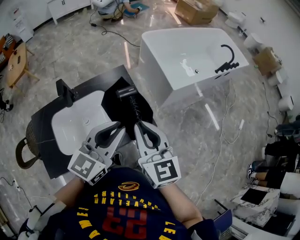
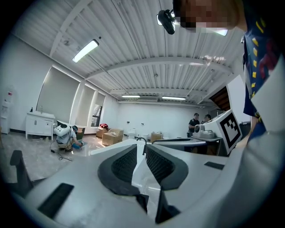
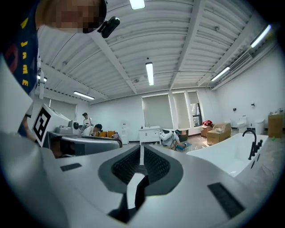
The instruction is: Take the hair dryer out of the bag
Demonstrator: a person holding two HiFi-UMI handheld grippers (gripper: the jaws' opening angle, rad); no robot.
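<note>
In the head view a black hair dryer (image 1: 125, 92) with a coiled cord (image 1: 135, 108) lies on a black bag (image 1: 115, 104) on the dark counter, beside the basin. Whether any of it is still inside the bag I cannot tell. Both grippers are held close to my chest, pointing level over the counter and well short of the dryer. My left gripper (image 1: 118, 125) (image 2: 141, 148) is open by a narrow gap, with nothing between its pads. My right gripper (image 1: 140, 125) (image 3: 141, 150) is shut on nothing, its pads almost touching.
A white sink basin (image 1: 75, 124) with a black tap (image 1: 65, 92) is set in the counter (image 1: 44, 122). A white bathtub (image 1: 187, 56) with a black faucet (image 1: 228, 59) stands to the right. A wicker basket (image 1: 27, 141) sits left; cardboard boxes (image 1: 197, 9) lie beyond.
</note>
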